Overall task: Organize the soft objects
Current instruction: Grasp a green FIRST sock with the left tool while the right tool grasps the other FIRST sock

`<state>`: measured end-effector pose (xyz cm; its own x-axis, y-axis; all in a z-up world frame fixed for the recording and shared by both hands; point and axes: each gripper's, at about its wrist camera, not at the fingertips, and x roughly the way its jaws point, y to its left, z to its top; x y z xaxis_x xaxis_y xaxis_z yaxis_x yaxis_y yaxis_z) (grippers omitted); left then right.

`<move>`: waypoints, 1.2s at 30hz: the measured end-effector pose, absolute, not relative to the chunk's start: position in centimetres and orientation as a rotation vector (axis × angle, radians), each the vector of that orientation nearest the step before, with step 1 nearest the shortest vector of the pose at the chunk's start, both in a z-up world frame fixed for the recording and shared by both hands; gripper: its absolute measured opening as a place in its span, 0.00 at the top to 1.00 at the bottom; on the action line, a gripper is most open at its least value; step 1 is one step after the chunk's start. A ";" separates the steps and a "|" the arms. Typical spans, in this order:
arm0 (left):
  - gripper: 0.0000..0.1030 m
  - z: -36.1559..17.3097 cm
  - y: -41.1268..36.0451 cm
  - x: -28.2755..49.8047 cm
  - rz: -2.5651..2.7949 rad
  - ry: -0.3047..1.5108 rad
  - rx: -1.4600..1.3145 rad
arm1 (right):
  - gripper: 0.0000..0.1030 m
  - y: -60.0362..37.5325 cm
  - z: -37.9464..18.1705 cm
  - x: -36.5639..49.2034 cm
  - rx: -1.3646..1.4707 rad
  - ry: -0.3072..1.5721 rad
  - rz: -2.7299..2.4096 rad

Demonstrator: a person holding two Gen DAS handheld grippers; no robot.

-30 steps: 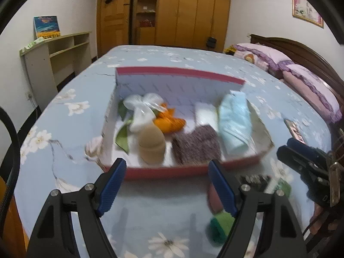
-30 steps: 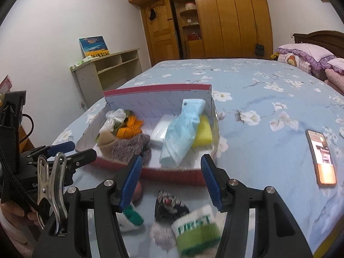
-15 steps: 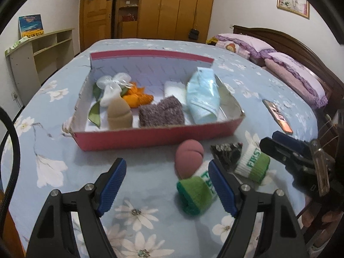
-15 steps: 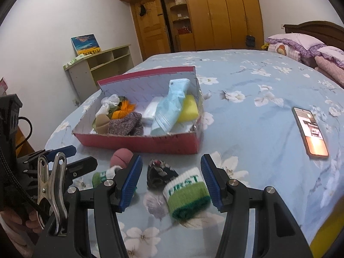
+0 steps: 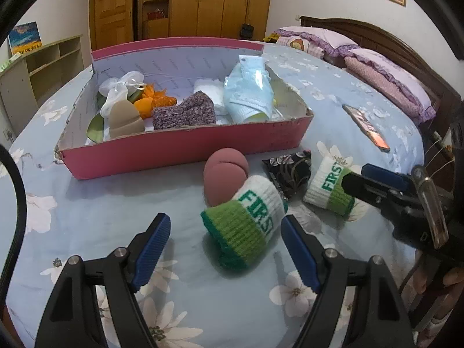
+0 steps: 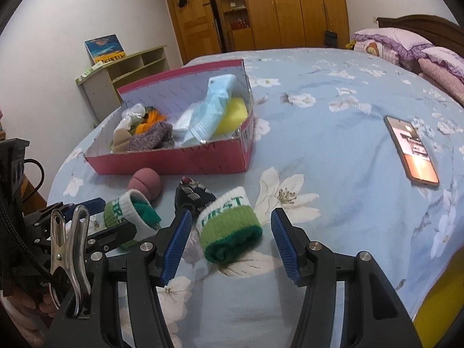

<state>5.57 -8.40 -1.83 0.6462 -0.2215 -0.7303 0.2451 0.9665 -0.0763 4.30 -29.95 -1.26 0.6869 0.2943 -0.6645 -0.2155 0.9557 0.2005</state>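
Two green-and-white "FIRST" wristbands lie on the bedspread in front of a pink box (image 5: 185, 150). One wristband (image 5: 246, 226) lies just ahead of and between the pads of my left gripper (image 5: 226, 250), which is open and not touching it. The other wristband (image 6: 229, 229) sits between the pads of my right gripper (image 6: 231, 246); its jaws are opening and stand clear of the band. A pink round sponge (image 5: 224, 174) and a dark patterned pouch (image 5: 290, 171) lie between the bands and the box. The box holds several soft items, among them a blue mask pack (image 5: 250, 90).
A lit phone (image 6: 411, 150) lies on the blue flowered bedspread to the right. Purple pillows (image 5: 388, 78) and a dark headboard are at the far right. A shelf unit (image 6: 127, 72) and wooden wardrobe stand beyond the bed.
Both grippers have come down and closer to the bedspread. The wristbands, earlier at the fingertips or beyond, now lie between the pads. The right jaws stand slightly wider.
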 end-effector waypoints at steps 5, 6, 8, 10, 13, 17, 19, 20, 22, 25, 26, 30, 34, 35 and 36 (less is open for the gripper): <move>0.23 -2.4 -8.7 5.7 -0.260 0.836 0.035 | 0.36 -29.8 -2.2 5.0 0.120 0.810 0.297; 0.24 -2.5 -8.8 5.7 -0.259 0.841 0.036 | 0.36 -29.8 -2.4 5.2 0.120 0.821 0.300; 0.26 -2.8 -9.0 5.9 -0.259 0.852 0.041 | 0.36 -29.6 -2.7 5.5 0.117 0.841 0.300; 0.26 -3.1 -9.2 6.0 -0.253 0.866 0.049 | 0.36 -29.4 -3.0 5.8 0.107 0.854 0.302; 0.26 -3.5 -9.5 6.1 -0.244 0.881 0.058 | 0.36 -29.1 -3.2 6.0 0.086 0.863 0.303; 0.26 -4.0 -9.9 6.2 -0.230 0.893 0.070 | 0.36 -28.8 -3.6 6.3 0.065 0.885 0.296; 0.26 -4.1 -10.0 6.2 -0.226 0.892 0.073 | 0.36 -28.8 -3.9 6.4 0.071 0.898 0.294; 0.26 -4.1 -10.0 6.1 -0.225 0.892 0.075 | 0.36 -28.9 -4.0 6.5 0.078 0.901 0.295; 0.26 -4.0 -10.0 6.1 -0.224 0.891 0.075 | 0.36 -29.1 -4.2 6.5 0.087 0.902 0.298; 0.26 -4.0 -10.1 6.2 -0.223 0.888 0.072 | 0.36 -29.1 -4.4 6.5 0.093 0.909 0.296; 0.28 -4.0 -10.1 6.1 -0.223 0.888 0.072 | 0.36 -29.2 -4.5 6.6 0.095 0.912 0.295; 0.42 -3.8 -9.9 5.9 -0.231 0.881 0.067 | 0.36 -29.3 -4.7 6.6 0.103 0.916 0.295; 0.59 -3.2 -9.6 5.5 -0.261 0.874 0.054 | 0.36 -29.4 -4.6 6.5 0.110 0.911 0.297; 0.62 -3.1 -9.6 5.3 -0.264 0.869 0.055 | 0.36 -29.3 -4.6 6.5 0.107 0.909 0.296; 0.63 -3.0 -9.4 5.2 -0.267 0.868 0.053 | 0.36 -29.2 -4.6 6.4 0.104 0.907 0.296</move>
